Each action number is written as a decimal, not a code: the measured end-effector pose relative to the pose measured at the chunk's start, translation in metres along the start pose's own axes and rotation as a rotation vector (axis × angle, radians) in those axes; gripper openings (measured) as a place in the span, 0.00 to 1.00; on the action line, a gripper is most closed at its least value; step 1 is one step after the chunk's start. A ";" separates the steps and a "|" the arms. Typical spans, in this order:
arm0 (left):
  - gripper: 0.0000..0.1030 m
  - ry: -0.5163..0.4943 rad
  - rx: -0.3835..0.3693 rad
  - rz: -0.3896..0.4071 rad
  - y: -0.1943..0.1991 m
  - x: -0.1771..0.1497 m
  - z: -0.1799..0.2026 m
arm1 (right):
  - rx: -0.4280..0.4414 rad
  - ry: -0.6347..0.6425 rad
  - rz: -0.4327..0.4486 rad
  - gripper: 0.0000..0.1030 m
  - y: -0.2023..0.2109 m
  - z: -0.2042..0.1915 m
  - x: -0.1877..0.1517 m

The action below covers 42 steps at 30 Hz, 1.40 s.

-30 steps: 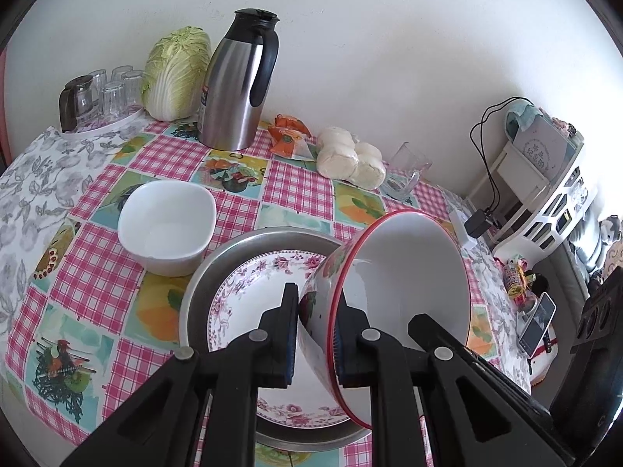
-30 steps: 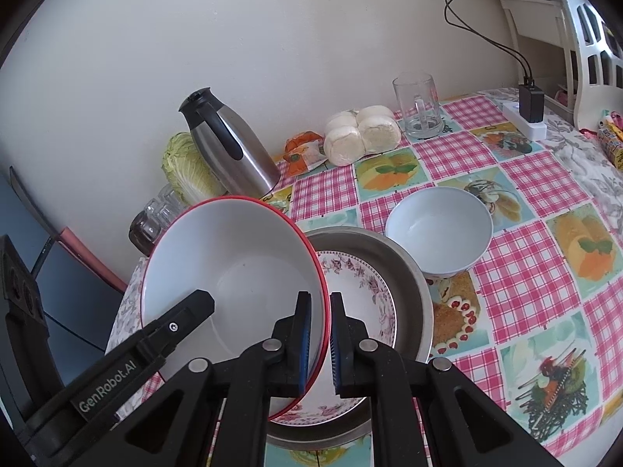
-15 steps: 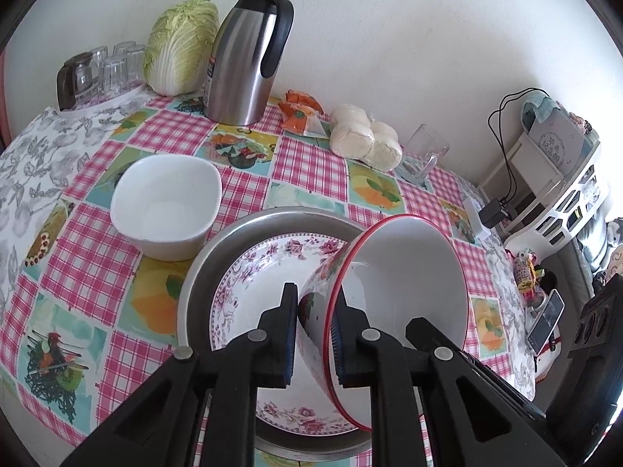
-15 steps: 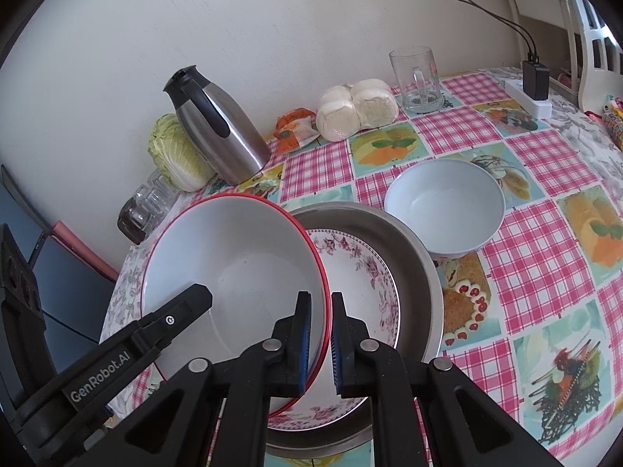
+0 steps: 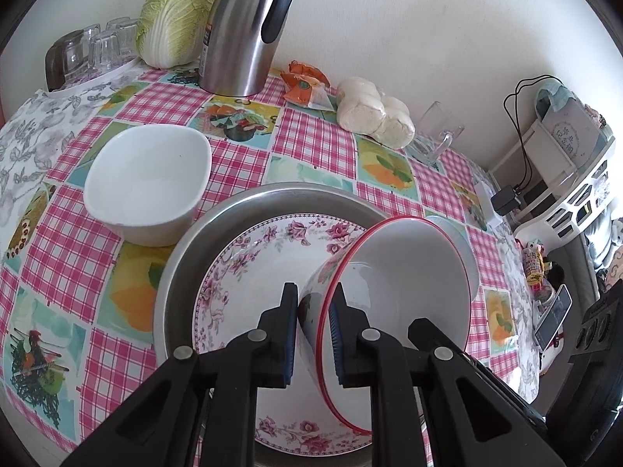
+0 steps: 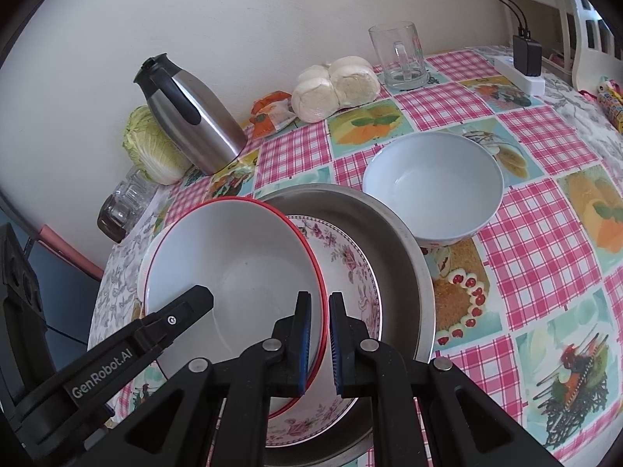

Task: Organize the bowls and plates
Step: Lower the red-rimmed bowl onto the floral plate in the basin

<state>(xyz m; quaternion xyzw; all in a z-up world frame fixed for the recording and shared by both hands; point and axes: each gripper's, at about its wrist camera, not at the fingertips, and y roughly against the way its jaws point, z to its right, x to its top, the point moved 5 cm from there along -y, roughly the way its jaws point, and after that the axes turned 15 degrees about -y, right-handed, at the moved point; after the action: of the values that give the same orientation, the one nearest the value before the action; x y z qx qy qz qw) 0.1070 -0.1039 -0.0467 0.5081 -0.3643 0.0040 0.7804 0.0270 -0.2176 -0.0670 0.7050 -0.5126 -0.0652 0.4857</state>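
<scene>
Underneath, checked fruit-print tablecloth point(image 5: 311, 144) against plain pale wall point(image 5: 409, 19).

Plate point(image 5: 249, 272) in pan point(image 5: 280, 198); one bowl point(image 5: 148, 183) either side, kettle point(image 5: 245, 35) behind.

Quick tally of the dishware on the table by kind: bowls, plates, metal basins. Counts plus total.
Bowls: 3 (red-rimmed bowl, white square bowl, pale blue round bowl)
Plates: 1 (floral plate)
Metal basins: 1 (steel basin, under the plate)
Total: 5
</scene>
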 end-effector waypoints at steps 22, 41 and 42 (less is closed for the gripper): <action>0.17 0.062 -0.033 -0.022 -0.011 -0.001 -0.006 | -0.020 -0.005 -0.003 0.15 -0.005 -0.001 0.000; 0.24 0.106 -0.051 -0.026 -0.015 -0.001 -0.011 | 0.012 -0.032 -0.012 0.29 -0.009 -0.003 -0.002; 0.25 0.108 -0.050 -0.025 -0.015 -0.001 -0.011 | 0.016 -0.032 -0.011 0.29 -0.009 -0.003 -0.001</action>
<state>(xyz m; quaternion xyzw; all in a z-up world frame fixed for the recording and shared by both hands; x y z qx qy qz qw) 0.1184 -0.1019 -0.0618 0.4920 -0.3151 0.0127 0.8115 0.0342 -0.2148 -0.0733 0.7103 -0.5172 -0.0752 0.4715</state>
